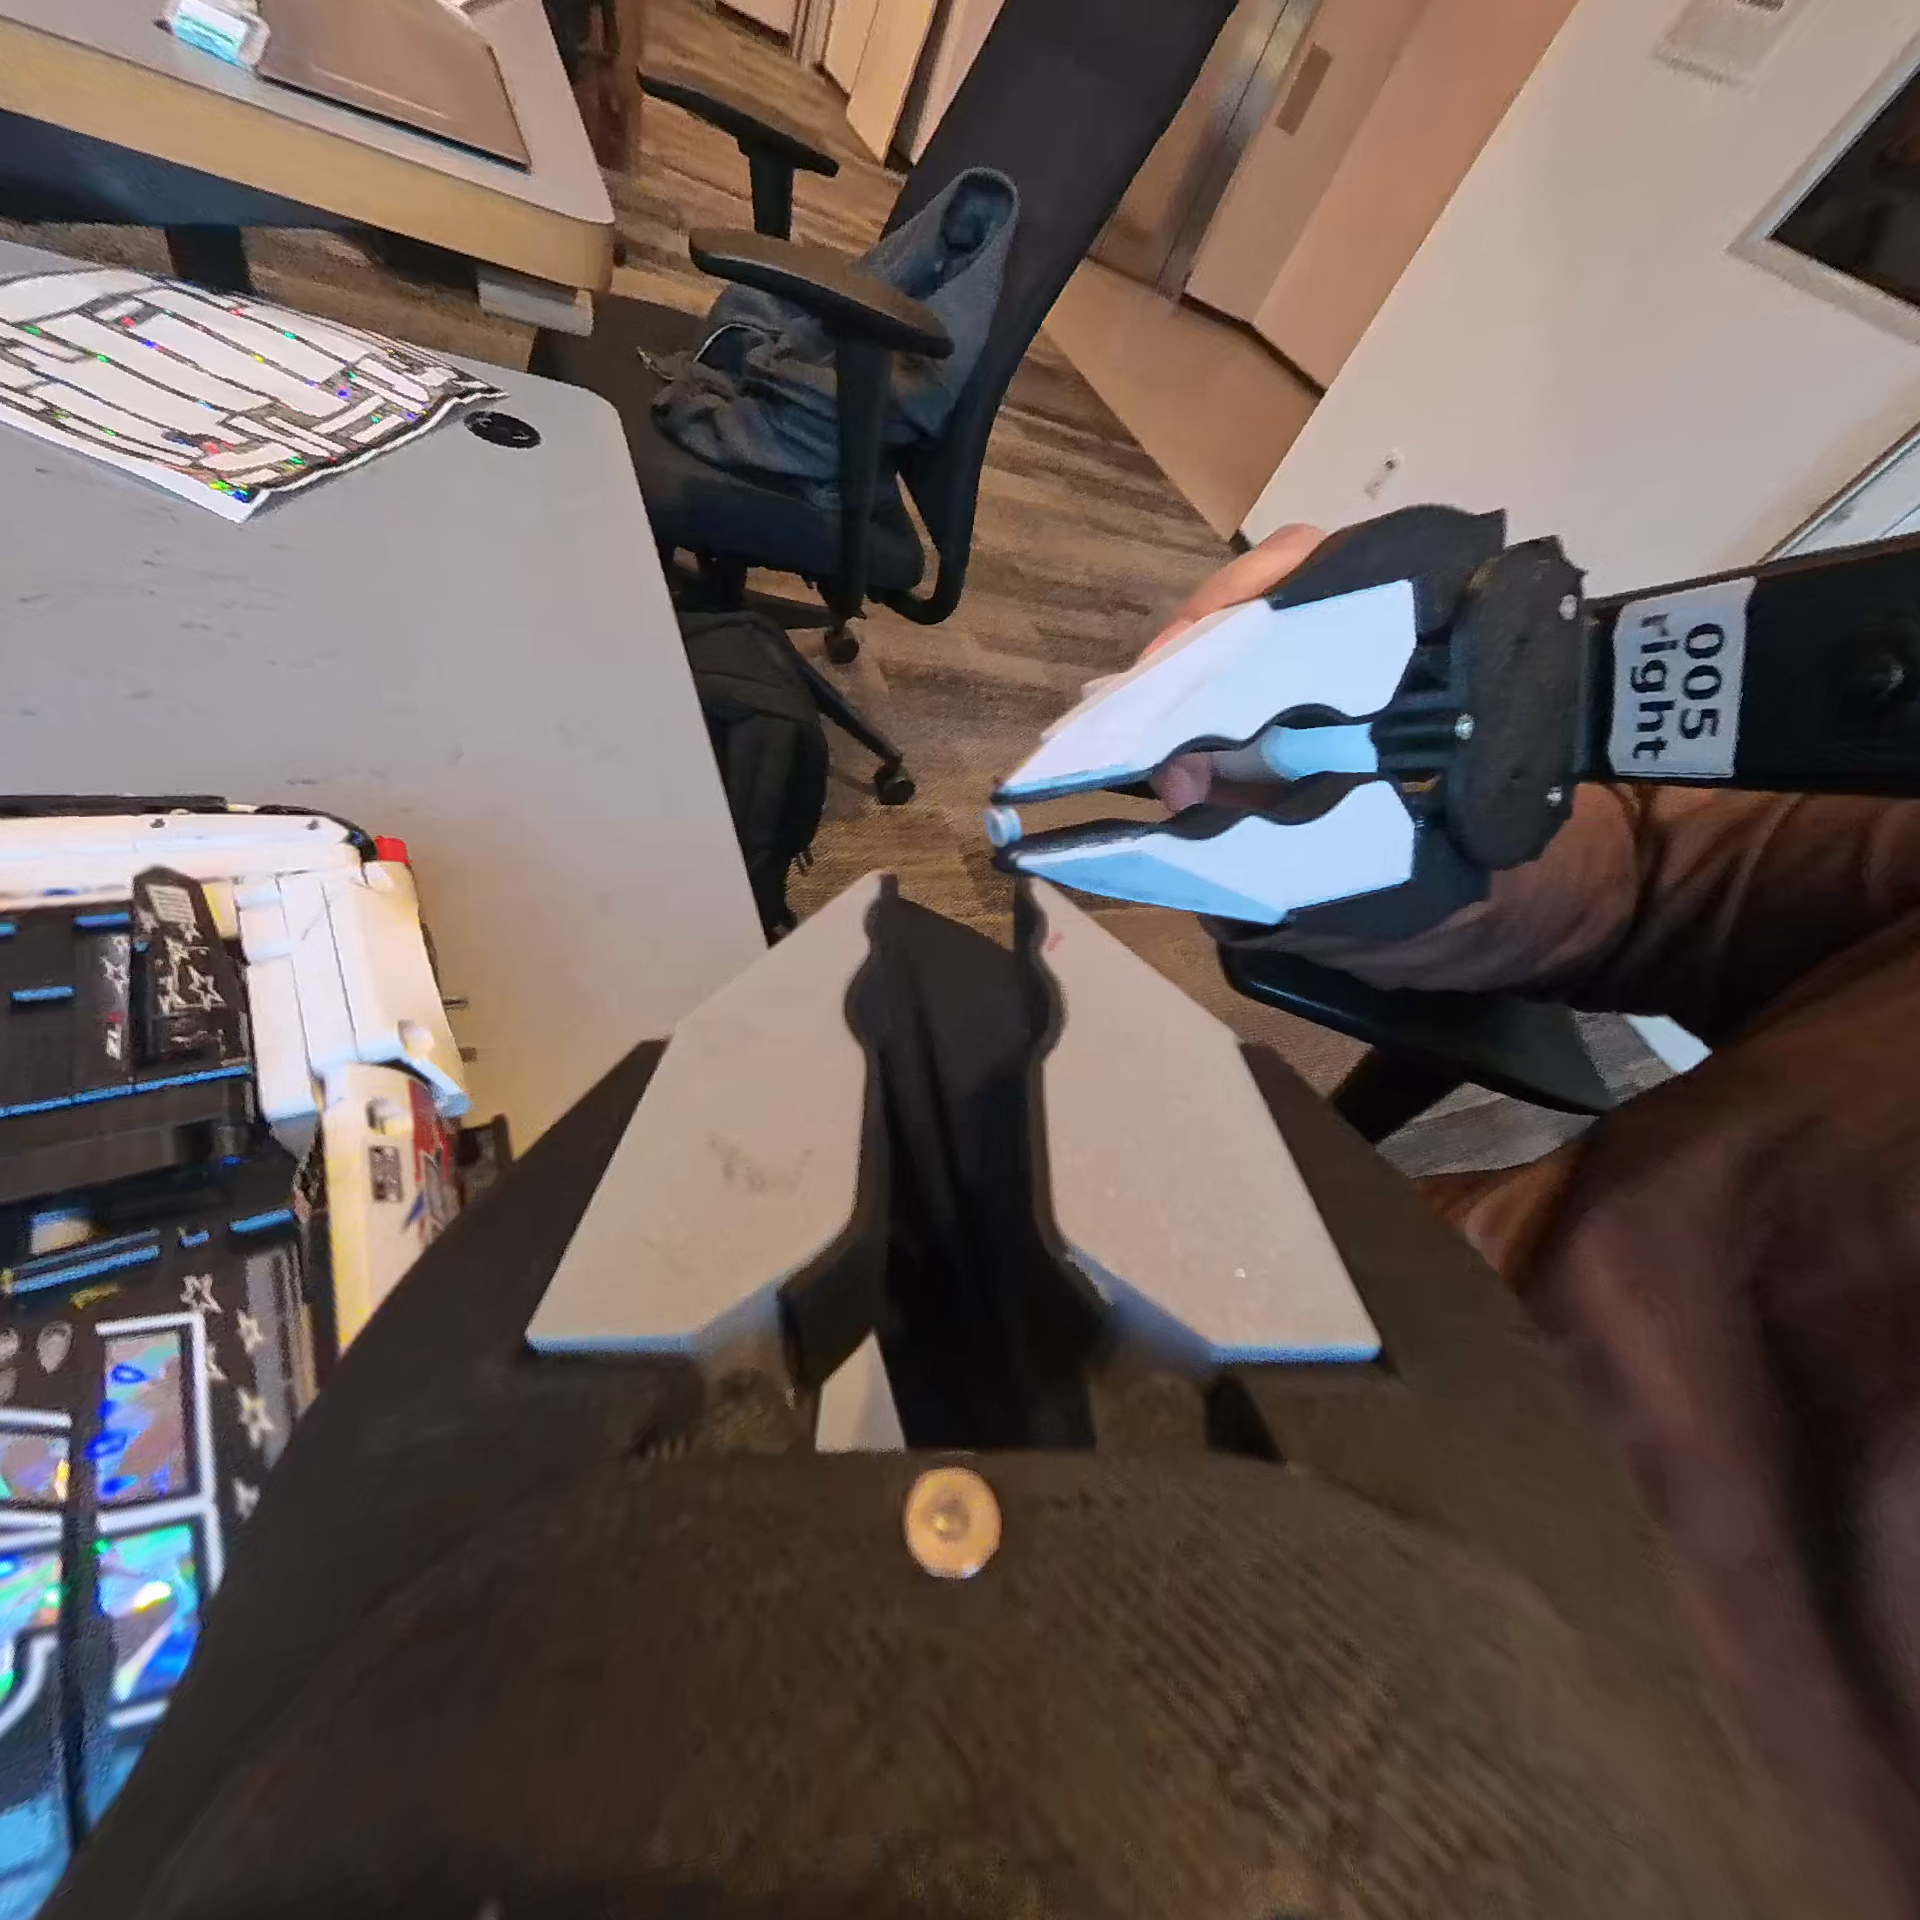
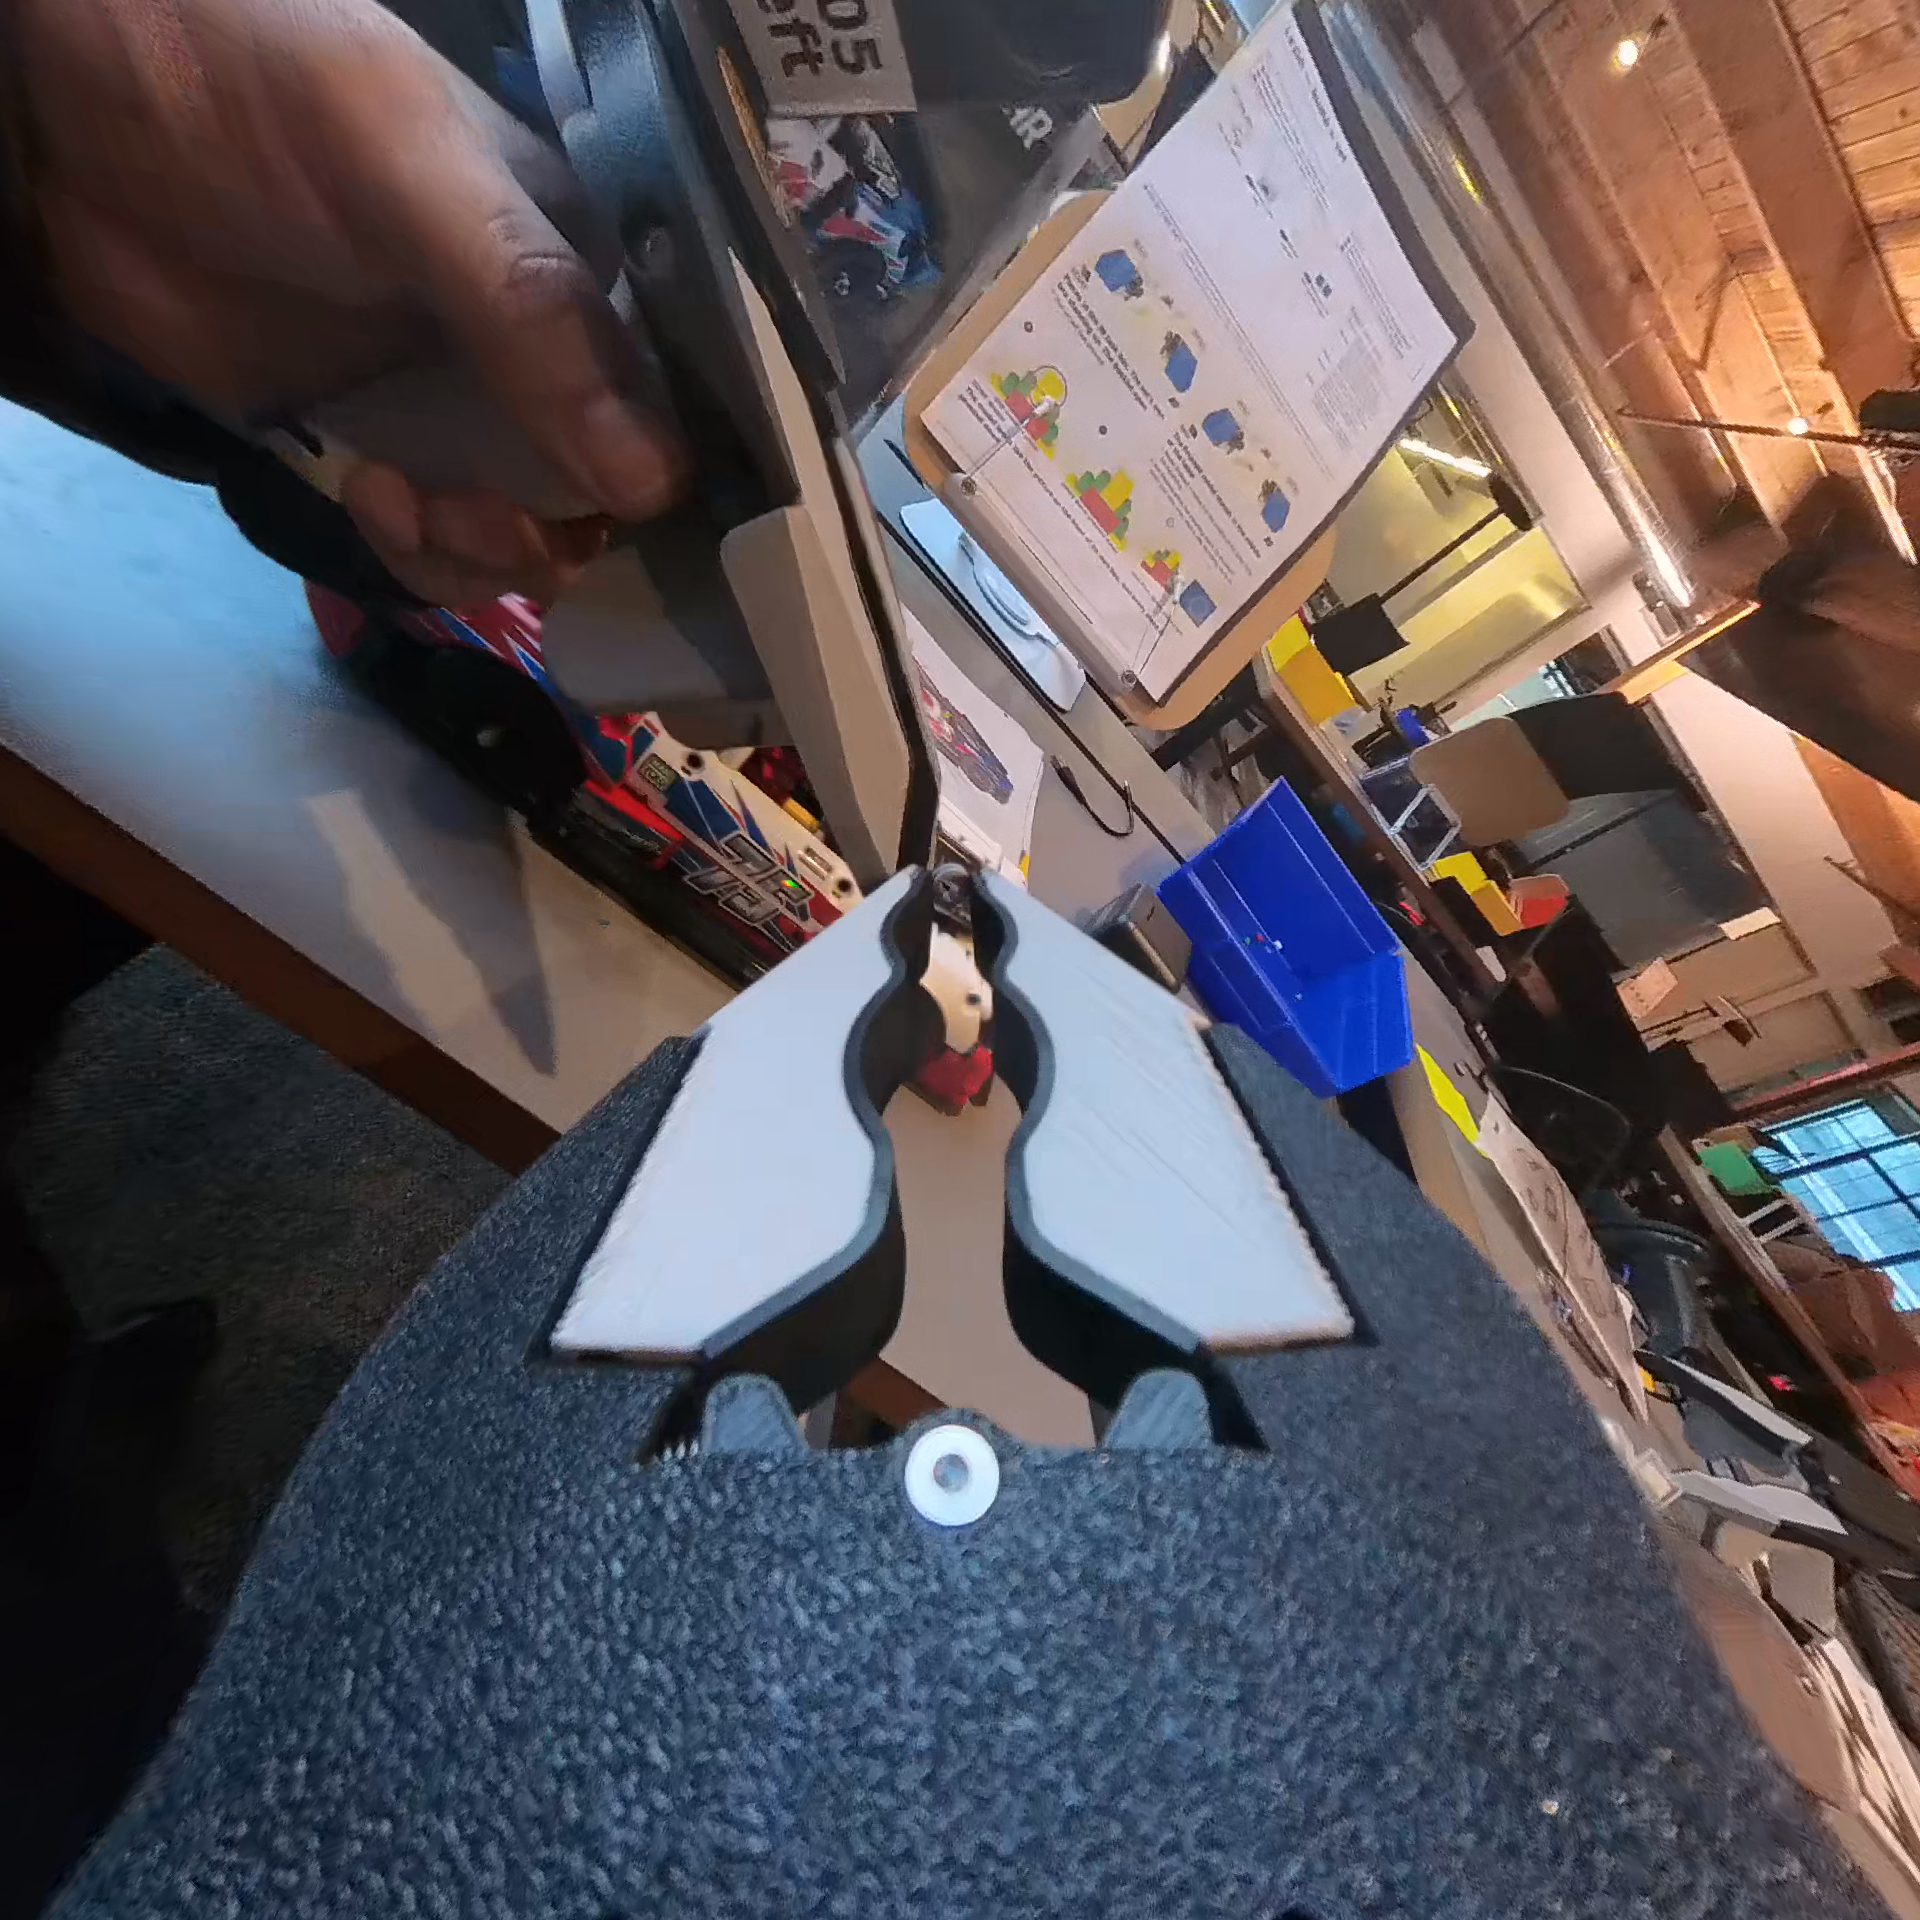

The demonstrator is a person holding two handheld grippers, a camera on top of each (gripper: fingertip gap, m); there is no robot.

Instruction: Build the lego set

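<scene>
My right gripper [image 2: 948, 881] is shut on a small light-grey round Lego piece [image 1: 1003, 826], pinched at the very tips. In the left wrist view, the right gripper [image 1: 1000, 828] comes in from the right, held off the table's edge just above my left fingertips. My left gripper [image 1: 958, 888] is open and empty, its tips right below the piece. The partly built Lego car [image 1: 312, 997], white and black with stickers, lies on the grey table [image 1: 364, 644] to the left. It also shows in the right wrist view [image 2: 707, 821], under the left gripper [image 2: 920, 831].
Sticker sheets [image 1: 208, 374] lie on the table's far side. An office chair with clothes [image 1: 831, 416] stands beyond the table edge. A blue bin [image 2: 1288, 935], a clipboard with instructions [image 2: 1174, 364] and a small white and red Lego part [image 2: 956, 1023] are on the table. The tips of both grippers are at nearly the same place.
</scene>
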